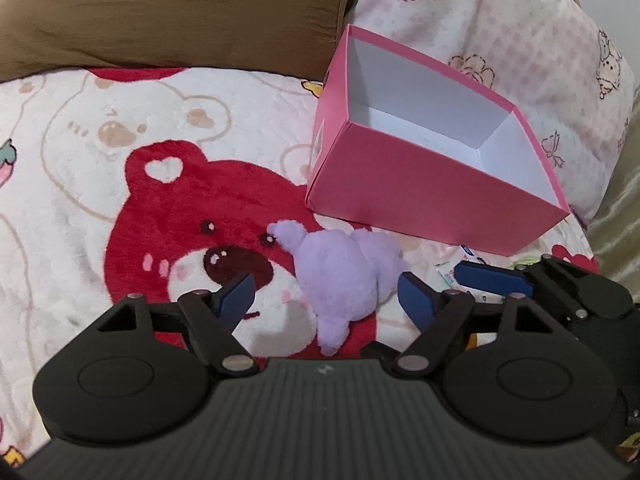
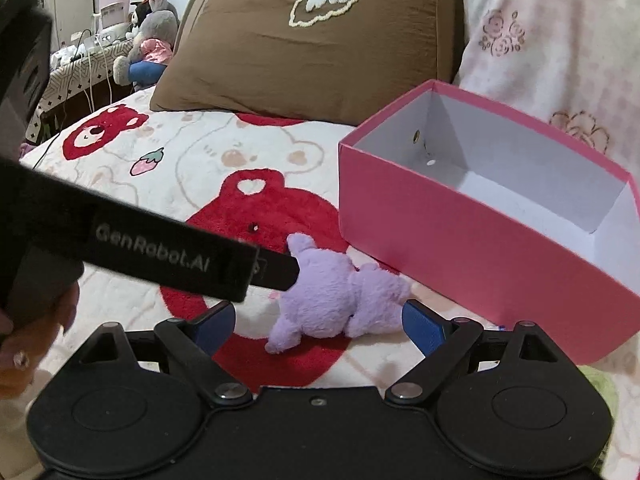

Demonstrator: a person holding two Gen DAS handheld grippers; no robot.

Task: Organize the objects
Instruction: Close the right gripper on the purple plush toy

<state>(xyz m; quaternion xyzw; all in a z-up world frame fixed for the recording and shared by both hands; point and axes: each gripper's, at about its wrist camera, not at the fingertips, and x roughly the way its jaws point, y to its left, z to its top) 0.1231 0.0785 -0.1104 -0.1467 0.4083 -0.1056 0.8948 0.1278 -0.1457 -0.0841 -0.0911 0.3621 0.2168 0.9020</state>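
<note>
A small purple plush toy (image 1: 340, 276) lies on the bear-print blanket (image 1: 120, 184), just in front of an open pink box (image 1: 400, 196) with a white, empty inside. My left gripper (image 1: 326, 296) is open, its blue pads on either side of the plush. In the right wrist view the same plush (image 2: 336, 296) lies between the open jaws of my right gripper (image 2: 318, 324). The left gripper's black body (image 2: 160, 248) crosses that view and reaches the plush from the left. The pink box (image 2: 460, 248) stands to the right of it.
A brown pillow (image 2: 312, 48) and a pink floral quilt (image 2: 560, 40) lie behind the box. Small packets (image 1: 464, 268) lie by the box's near corner, beside the right gripper's body (image 1: 560, 292). Stuffed animals (image 2: 148, 40) and cables are on a table at far left.
</note>
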